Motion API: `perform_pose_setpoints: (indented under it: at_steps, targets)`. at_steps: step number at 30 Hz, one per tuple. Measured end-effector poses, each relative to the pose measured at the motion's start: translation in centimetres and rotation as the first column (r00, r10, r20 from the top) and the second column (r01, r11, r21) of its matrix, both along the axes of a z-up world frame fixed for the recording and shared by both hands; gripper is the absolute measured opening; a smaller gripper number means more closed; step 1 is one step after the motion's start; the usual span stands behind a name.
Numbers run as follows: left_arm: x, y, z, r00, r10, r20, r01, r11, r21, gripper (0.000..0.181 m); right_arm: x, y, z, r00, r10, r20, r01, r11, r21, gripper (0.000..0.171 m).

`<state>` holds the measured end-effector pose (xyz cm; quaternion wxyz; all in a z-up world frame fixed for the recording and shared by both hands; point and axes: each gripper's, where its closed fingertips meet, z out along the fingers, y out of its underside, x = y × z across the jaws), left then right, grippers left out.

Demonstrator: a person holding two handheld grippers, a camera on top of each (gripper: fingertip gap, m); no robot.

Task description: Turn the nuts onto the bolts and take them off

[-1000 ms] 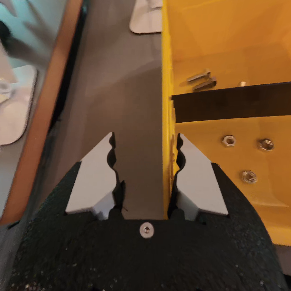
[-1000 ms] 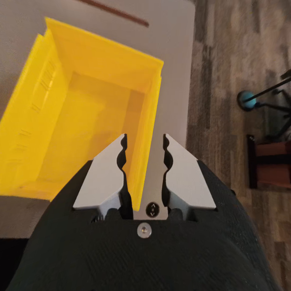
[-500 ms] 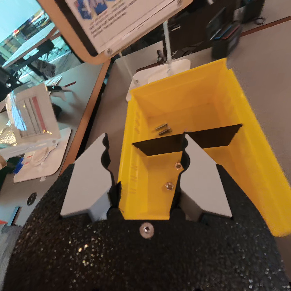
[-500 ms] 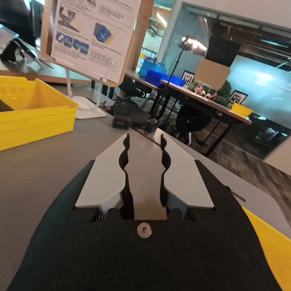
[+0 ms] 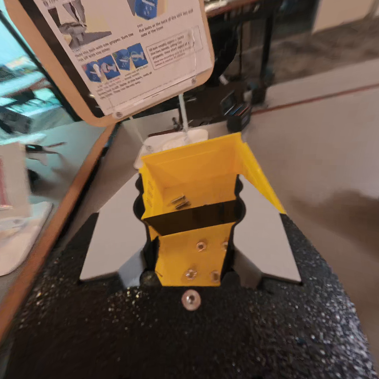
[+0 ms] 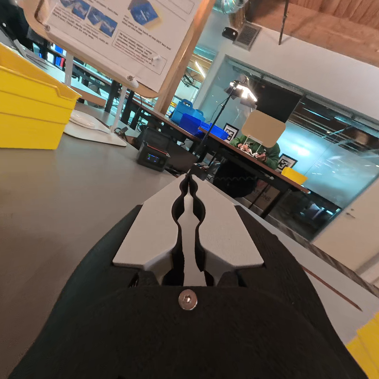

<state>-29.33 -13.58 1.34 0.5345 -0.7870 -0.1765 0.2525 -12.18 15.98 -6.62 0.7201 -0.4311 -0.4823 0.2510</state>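
Note:
A yellow bin (image 5: 194, 164) with a black divider (image 5: 190, 219) lies straight ahead in the left wrist view. Two bolts (image 5: 180, 202) lie in its far compartment. Several nuts (image 5: 200, 246) lie in the near compartment. My left gripper (image 5: 188, 180) is open wide and empty, held above the bin with the bin showing between its fingers. My right gripper (image 6: 187, 178) is shut on nothing, low over the grey table and pointing away to the right of that bin (image 6: 30, 114).
An instruction board (image 5: 123, 51) on a white base (image 5: 176, 139) stands behind the bin. A small black device with a screen (image 6: 153, 158) sits at the table's far edge. A second yellow bin's corner (image 6: 365, 348) shows at the right. A person sits at a far table. The grippers' ends are close to 35 cm from one another.
My left gripper has opened wider and swung over the bin's middle. My right gripper has closed from open to shut and tilted up a little.

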Motion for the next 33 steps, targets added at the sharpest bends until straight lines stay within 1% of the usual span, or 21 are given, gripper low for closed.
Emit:
perform_pose_setpoints:
  at_steps: [1,2,4,5,7,9,10,11,12,13,14,16,18,19,20,22,25,27,29,30,33]
  targets:
    - [0.2,0.2,0.2,0.997,-0.042,0.068,0.037,0.997,0.073,0.093,-0.2,-0.1,-0.1,1.0,0.0,0.008,-0.001,1.0,0.017,0.0]
    - [0.4,0.4,0.5,0.988,-0.09,0.122,0.072,0.987,0.143,0.094,-0.5,-0.3,-0.1,1.0,0.011,0.015,-0.012,0.999,0.034,0.0]
    - [0.4,0.4,0.8,0.974,-0.149,0.168,0.108,0.967,0.23,0.087,-1.0,-0.9,-0.2,0.999,0.038,0.029,-0.04,0.997,0.064,0.0]
    - [-0.1,0.2,0.8,0.976,-0.143,0.164,0.104,0.968,0.228,0.079,-1.1,-1.2,-0.3,0.998,0.048,0.037,-0.051,0.995,0.082,0.0]
    - [-0.7,0.3,0.1,0.982,-0.144,0.123,0.124,0.979,0.159,0.051,-1.4,-1.9,-0.5,0.996,0.065,0.056,-0.071,0.991,0.114,0.0]
    - [-1.1,1.4,-1.0,0.978,-0.19,0.081,0.188,0.982,0.034,0.039,-1.5,-2.3,-0.5,0.995,0.078,0.061,-0.086,0.987,0.136,0.0]
    - [-1.3,2.2,-2.0,0.97,-0.234,0.062,0.238,0.969,-0.069,0.032,-1.5,-2.4,-0.4,0.995,0.085,0.058,-0.092,0.986,0.138,0.0]
    - [-1.9,3.0,-3.1,0.962,-0.269,0.05,0.273,0.944,-0.183,0.031,-1.4,-2.5,-0.3,0.995,0.089,0.051,-0.095,0.987,0.133,0.0]
    - [-2.6,3.8,-4.2,0.951,-0.306,0.046,0.305,0.903,-0.303,0.032,-1.3,-2.4,-0.2,0.995,0.091,0.039,-0.095,0.988,0.122,0.0]
    - [-3.3,4.5,-5.6,0.933,-0.356,0.052,0.343,0.837,-0.427,0.032,-1.1,-2.2,0.0,0.995,0.095,0.024,-0.097,0.99,0.105,0.0]
    - [-4.0,4.9,-7.0,0.914,-0.399,0.071,0.37,0.75,-0.548,0.032,-1.0,-2.1,0.1,0.995,0.1,0.01,-0.101,0.991,0.083,0.0]
    - [-5.1,5.4,-9.8,0.867,-0.479,0.133,0.408,0.532,-0.742,0.033,-0.8,-1.5,0.2,0.995,0.101,-0.014,-0.101,0.994,0.033,0.0]
    - [-6.7,5.7,-11.8,0.854,-0.487,0.184,0.389,0.362,-0.847,0.033,-0.5,-0.9,0.4,0.994,0.102,-0.043,-0.103,0.995,-0.016,0.0]
    - [-7.3,5.7,-12.6,0.848,-0.48,0.224,0.392,0.285,-0.875,0.033,-0.4,-0.7,0.4,0.993,0.106,-0.052,-0.109,0.993,-0.038,0.0]
    - [-7.7,5.7,-13.2,0.842,-0.471,0.263,0.402,0.223,-0.888,0.031,-0.4,-0.6,0.5,0.992,0.109,-0.061,-0.113,0.992,-0.055,0.0]
    - [-8.6,5.8,-14.0,0.836,-0.442,0.324,0.425,0.149,-0.893,0.028,-0.2,-0.4,0.6,0.991,0.112,-0.076,-0.118,0.99,-0.073,0.0]
    - [-9.3,5.8,-15.1,0.825,-0.396,0.403,0.473,0.092,-0.876,0.025,-0.2,-0.4,0.6,0.99,0.118,-0.079,-0.124,0.989,-0.076,0.0]
    - [-10.1,5.4,-15.9,0.832,-0.367,0.416,0.463,0.047,-0.885,0.025,-0.3,-0.6,0.6,0.989,0.125,-0.074,-0.131,0.989,-0.07,0.0]
    - [-11.2,4.7,-16.5,0.856,-0.33,0.398,0.422,0.001,-0.907,0.025,-0.4,-0.8,0.6,0.989,0.133,-0.069,-0.137,0.988,-0.064,0.0]
    - [-11.5,4.4,-16.8,0.862,-0.313,0.399,0.415,-0.018,-0.91,0.026,-0.5,-0.8,0.5,0.989,0.135,-0.066,-0.139,0.988,-0.06,0.0]
    - [-11.9,4.1,-17.8,0.858,-0.3,0.418,0.427,-0.037,-0.904,0.026,-0.5,-1.0,0.5,0.988,0.139,-0.06,-0.142,0.988,-0.053,0.0]
